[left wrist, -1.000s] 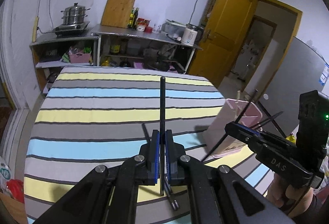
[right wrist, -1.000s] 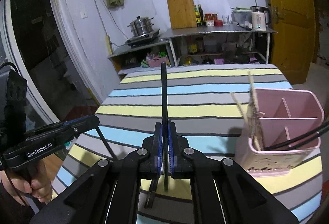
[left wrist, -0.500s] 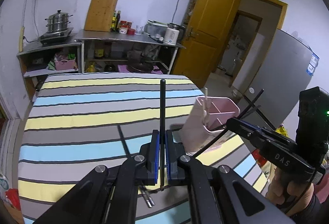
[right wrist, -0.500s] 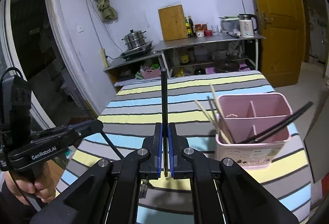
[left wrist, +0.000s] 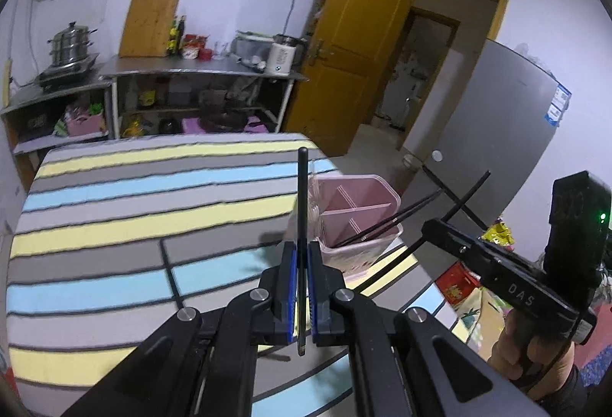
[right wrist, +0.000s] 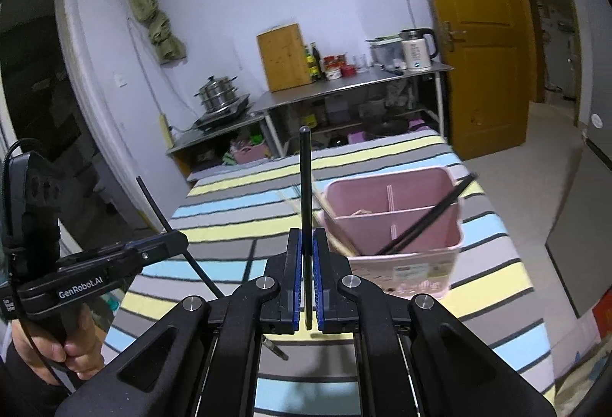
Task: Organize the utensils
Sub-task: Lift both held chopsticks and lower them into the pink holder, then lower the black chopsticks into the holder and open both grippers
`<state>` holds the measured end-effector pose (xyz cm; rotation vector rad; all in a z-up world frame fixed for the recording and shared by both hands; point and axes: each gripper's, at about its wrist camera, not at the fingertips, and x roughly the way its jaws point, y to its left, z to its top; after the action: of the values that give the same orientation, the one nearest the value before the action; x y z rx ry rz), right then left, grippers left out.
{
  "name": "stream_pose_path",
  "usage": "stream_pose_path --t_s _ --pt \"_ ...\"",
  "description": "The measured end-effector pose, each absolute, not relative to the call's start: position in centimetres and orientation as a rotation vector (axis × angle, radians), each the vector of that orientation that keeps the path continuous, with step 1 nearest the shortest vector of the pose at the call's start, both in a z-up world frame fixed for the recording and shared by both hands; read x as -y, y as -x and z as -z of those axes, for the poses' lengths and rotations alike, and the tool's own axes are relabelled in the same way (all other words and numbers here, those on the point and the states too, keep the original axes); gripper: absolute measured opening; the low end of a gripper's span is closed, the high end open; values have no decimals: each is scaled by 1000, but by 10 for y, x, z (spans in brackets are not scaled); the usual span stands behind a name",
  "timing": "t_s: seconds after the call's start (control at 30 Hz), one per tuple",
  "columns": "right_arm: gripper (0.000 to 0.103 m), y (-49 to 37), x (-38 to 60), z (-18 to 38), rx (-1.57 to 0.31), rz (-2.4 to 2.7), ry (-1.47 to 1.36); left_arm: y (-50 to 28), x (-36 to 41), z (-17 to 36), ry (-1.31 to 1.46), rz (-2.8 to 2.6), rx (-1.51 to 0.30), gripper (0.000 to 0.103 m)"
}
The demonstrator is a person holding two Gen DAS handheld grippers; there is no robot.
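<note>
Chopsticks are clamped one in each tool: the left gripper point(left wrist: 302, 277) pinches a black chopstick point(left wrist: 302, 203), the right gripper point(right wrist: 307, 281) pinches another black chopstick point(right wrist: 305, 187), both sticking up past the jaws. Just beyond stands the pink holder point(right wrist: 405, 266) on the striped table point(right wrist: 237, 222), with black and wooden chopsticks leaning inside

Both tools point forward and slightly downward, side by side. The left tool point(left wrist: 302, 287) has its jaws clamped on a thin black stick, gripped by a hand point(right wrist: 57, 348). The right tool point(right wrist: 307, 283) is likewise clamped on a black stick, held by the other hand point(left wrist: 531, 352).
</note>
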<state>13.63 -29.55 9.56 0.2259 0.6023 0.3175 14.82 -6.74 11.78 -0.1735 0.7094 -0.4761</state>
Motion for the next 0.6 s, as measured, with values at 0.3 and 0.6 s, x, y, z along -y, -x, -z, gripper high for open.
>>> stream_pose_path --t_s 0.3,0.6 --pt "5 -143 325 -132 -502 -273 -239 -169 97 -163 151 535 -616 5" --pt "5 -161 333 -149 -442 -236 -235 -203 125 -189 130 546 -555 5"
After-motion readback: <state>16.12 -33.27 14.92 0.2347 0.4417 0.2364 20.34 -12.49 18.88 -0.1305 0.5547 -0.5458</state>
